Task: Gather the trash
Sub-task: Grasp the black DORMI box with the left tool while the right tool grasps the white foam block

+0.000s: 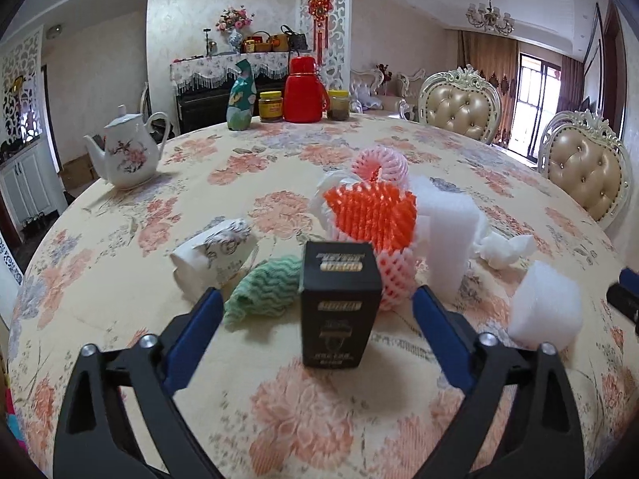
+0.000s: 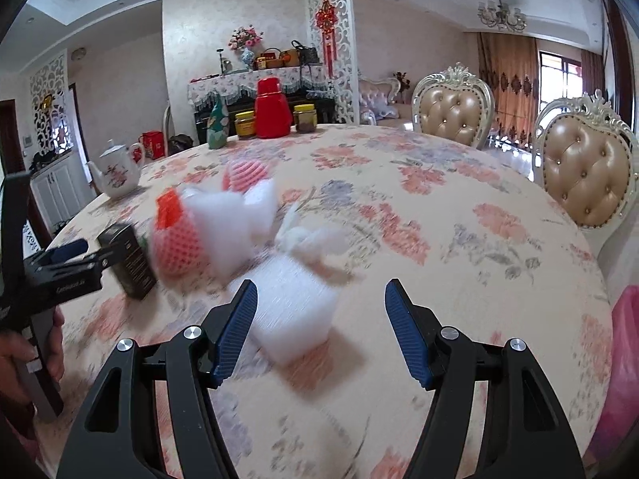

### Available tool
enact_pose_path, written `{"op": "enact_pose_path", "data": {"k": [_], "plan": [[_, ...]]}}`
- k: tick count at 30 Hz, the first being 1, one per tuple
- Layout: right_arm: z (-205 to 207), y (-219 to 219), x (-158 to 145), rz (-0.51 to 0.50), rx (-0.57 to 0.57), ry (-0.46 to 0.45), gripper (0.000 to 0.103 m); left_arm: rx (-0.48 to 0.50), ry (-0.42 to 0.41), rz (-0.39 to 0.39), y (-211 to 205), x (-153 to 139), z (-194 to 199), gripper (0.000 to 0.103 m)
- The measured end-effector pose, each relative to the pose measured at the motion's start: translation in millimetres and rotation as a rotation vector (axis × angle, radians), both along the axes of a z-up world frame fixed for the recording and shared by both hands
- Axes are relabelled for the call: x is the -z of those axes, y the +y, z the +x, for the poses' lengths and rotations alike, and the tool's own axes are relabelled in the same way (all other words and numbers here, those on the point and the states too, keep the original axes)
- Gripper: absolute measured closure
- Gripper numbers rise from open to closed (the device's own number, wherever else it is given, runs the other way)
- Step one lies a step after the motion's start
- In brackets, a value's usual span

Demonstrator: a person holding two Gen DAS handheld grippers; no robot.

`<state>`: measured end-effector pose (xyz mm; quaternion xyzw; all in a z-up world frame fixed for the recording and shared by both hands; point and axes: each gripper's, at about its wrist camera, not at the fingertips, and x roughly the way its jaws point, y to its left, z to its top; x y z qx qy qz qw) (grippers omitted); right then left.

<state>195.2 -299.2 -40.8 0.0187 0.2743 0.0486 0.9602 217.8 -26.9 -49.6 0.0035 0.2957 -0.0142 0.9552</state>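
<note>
A black box [image 1: 339,307] stands upright on the floral tablecloth between the fingers of my open left gripper [image 1: 319,299], untouched. Behind it lie a green cloth [image 1: 267,291], a paper cup on its side [image 1: 215,255], orange and pink foam fruit nets [image 1: 371,215], a tall white foam block [image 1: 447,239] and crumpled tissue [image 1: 499,247]. My right gripper [image 2: 321,291] is open, with a white foam cube [image 2: 295,307] just ahead between its fingers, nearer the left one. The black box [image 2: 127,259] and the left gripper [image 2: 68,267] show at the left of the right wrist view.
A white teapot [image 1: 127,155] stands at the table's left edge. A red thermos [image 1: 303,92], jars and a green bottle [image 1: 239,99] stand at the far edge. Two padded chairs [image 1: 587,167] are on the right. Something pink [image 2: 623,359] hangs at the right edge.
</note>
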Motion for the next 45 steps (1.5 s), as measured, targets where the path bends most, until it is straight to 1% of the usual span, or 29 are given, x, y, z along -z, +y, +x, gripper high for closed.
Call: {"op": "enact_pose_path", "data": {"k": [2,3,5,6,7,8,9,10,11,12,14,16,20,22,25,26,32,41,45], "plan": [[13.3,-7.3,-1.5,0.003,0.014,0.002,0.039,0.000,-0.001,0.010,-2.5,2.1,5.9,0.016],[21.0,-11.8,-1.5,-0.002,0.024,0.009,0.039,0.003,0.001,0.009,-3.7,3.0,7.7,0.020],[32.5,-17.0,-1.3,-0.002,0.035,0.032,0.039,0.003,0.016,0.014,-4.7,7.9,11.9,0.024],[37.7,-19.9,-0.4,0.013,0.030,0.048,0.039,0.005,0.029,0.011,-4.7,9.2,13.9,0.027],[40.1,-20.2,0.4,0.023,0.020,0.056,0.039,0.014,0.042,-0.002,-4.1,10.4,15.7,0.034],[40.5,-18.1,1.0,0.025,0.013,0.058,0.039,0.018,0.050,-0.012,-3.6,11.3,17.2,0.037],[40.4,-14.9,2.0,0.026,-0.002,0.062,0.039,0.023,0.058,-0.018,-3.2,12.2,18.6,0.045],[40.2,-11.3,3.3,0.029,-0.016,0.068,0.039,0.028,0.064,-0.024,-2.5,13.1,19.5,0.062],[39.1,-7.1,5.3,0.035,-0.037,0.075,0.038,0.033,0.070,-0.035,-1.4,13.9,20.7,0.065],[37.4,-1.2,8.3,0.039,-0.068,0.086,0.036,0.033,0.069,-0.042,-0.2,14.0,20.6,0.065],[33.2,8.3,12.0,0.029,-0.104,0.092,0.028,0.038,0.061,-0.074,4.4,13.8,19.7,0.065],[32.1,16.6,16.6,0.011,-0.132,0.102,0.027,0.032,0.056,-0.090,7.8,13.6,19.4,0.065],[40.8,26.9,28.9,-0.026,-0.142,0.147,0.027,0.023,0.026,-0.107,13.3,10.3,15.6,0.065],[46.8,28.4,33.4,-0.027,-0.139,0.179,0.027,0.018,-0.006,-0.090,12.9,7.2,11.7,0.065],[48.6,30.9,34.4,-0.036,-0.136,0.183,0.027,0.016,-0.035,-0.066,10.7,3.9,7.5,0.065],[48.3,32.6,34.6,-0.046,-0.134,0.184,0.031,0.020,-0.041,-0.062,9.4,3.1,6.6,0.065],[39.8,35.4,28.4,-0.075,-0.127,0.125,0.034,0.032,-0.054,-0.060,9.1,1.0,4.1,0.065],[34.4,21.5,22.2,-0.020,-0.067,0.079,0.034,0.046,-0.081,-0.062,9.5,-0.9,-0.6,0.065],[30.1,19.8,19.2,-0.023,-0.046,0.053,0.034,0.047,-0.099,-0.069,10.6,-2.3,-3.0,0.065]]}}
